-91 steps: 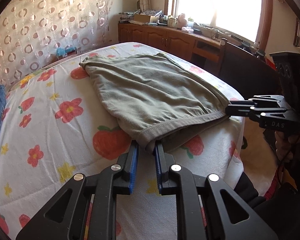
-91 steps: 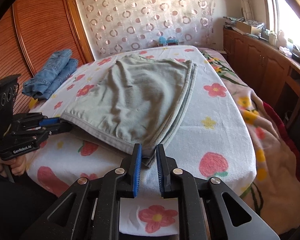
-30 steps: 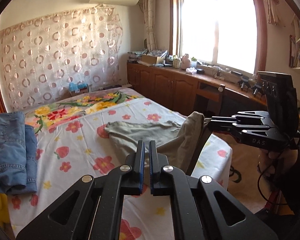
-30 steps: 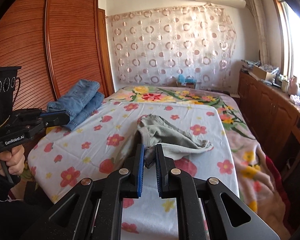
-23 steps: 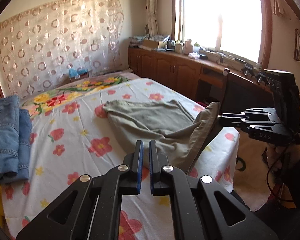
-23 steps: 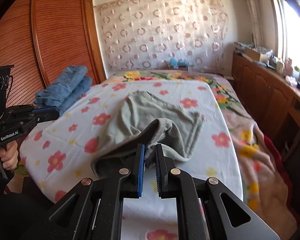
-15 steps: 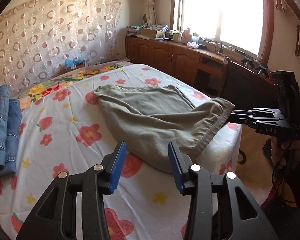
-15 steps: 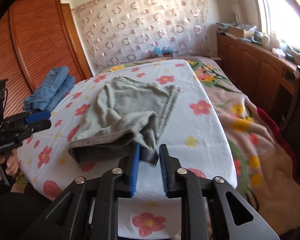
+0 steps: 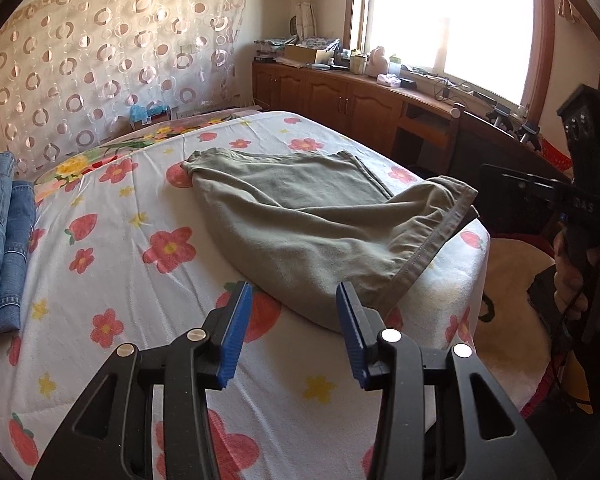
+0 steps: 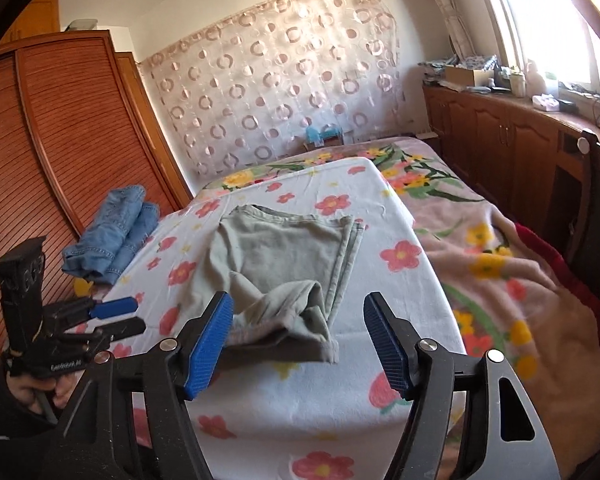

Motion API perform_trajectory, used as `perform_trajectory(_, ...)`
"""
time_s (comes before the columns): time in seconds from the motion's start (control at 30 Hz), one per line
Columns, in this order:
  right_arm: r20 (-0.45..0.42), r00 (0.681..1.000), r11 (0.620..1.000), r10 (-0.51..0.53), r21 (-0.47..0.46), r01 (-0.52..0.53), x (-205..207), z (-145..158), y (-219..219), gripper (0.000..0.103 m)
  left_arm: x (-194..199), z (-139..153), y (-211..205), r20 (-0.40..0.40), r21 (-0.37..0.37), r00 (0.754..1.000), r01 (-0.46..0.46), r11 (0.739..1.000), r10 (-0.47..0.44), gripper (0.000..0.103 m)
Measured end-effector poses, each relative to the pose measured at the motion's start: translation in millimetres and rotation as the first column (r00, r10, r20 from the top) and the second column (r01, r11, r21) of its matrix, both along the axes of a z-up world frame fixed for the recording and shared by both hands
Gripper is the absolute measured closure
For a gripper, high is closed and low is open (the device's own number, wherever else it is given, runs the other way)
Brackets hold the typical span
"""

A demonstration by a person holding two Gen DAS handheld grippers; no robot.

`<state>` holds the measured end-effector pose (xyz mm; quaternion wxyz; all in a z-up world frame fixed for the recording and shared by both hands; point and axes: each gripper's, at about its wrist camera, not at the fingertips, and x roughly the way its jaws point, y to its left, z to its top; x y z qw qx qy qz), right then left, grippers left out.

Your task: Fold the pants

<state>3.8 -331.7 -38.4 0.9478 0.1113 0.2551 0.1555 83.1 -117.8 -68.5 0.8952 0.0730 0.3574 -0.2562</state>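
Your pants (image 9: 300,216) lie on the bed (image 9: 112,280), folded over, long axis running from 12 o'clock down toward your grippers. In the left wrist view the hem edge sits at 1 o'clock of the left gripper (image 9: 294,328), just ahead of its tips; its 2 jaws stand apart with only bedsheet between them. The right gripper (image 10: 300,340) has just been opening, and its jaws now gape wide; the bunched corner of the pants (image 10: 288,316) lies slack at 12 o'clock between and beyond the pads, not pinched. That corner looks rumpled, so I judge the right side needs tidying first, and your right gripper is the nearer one. Jeans (image 10: 112,236) sit well clear at 10 o'clock.
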Motion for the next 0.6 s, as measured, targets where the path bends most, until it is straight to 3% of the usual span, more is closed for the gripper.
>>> perform_trajectory(0.2, -0.153, 0.988, 0.999, 0.01, 0.038, -0.004, 29, -27, 2, 0.034, -2, -5, -3, -0.016, 0.001, 1.0, 0.015, 1.0, -0.015, 0.058)
perform_trajectory(0.27, -0.18, 0.983, 0.997, 0.037, 0.078, -0.023, 33, -30, -2, 0.052, -3, -8, -6, -0.026, 0.002, 0.999, 0.026, 1.0, -0.026, 0.058)
perform_trajectory(0.3, -0.193, 0.98, 0.996, 0.046, 0.089, -0.029, 36, -31, -3, 0.056, -4, -9, -7, -0.03, 0.002, 0.999, 0.03, 1.0, -0.03, 0.058)
perform_trajectory(0.37, -0.198, 0.978, 0.994, 0.061, 0.097, -0.042, 42, -30, -4, 0.078, -7, -12, -9, -0.036, 0.003, 0.999, 0.038, 0.999, -0.038, 0.058)
perform_trajectory(0.47, -0.172, 0.981, 0.993, 0.085, 0.1, -0.068, 42, -23, -6, 0.086, -12, -16, -13, -0.046, 0.009, 0.997, 0.057, 0.998, -0.056, 0.058)
perform_trajectory(0.6, -0.136, 0.986, 0.992, 0.092, 0.098, -0.079, 38, -19, -6, 0.087, -14, -22, -21, -0.064, 0.012, 0.994, 0.089, 0.996, -0.088, 0.058)
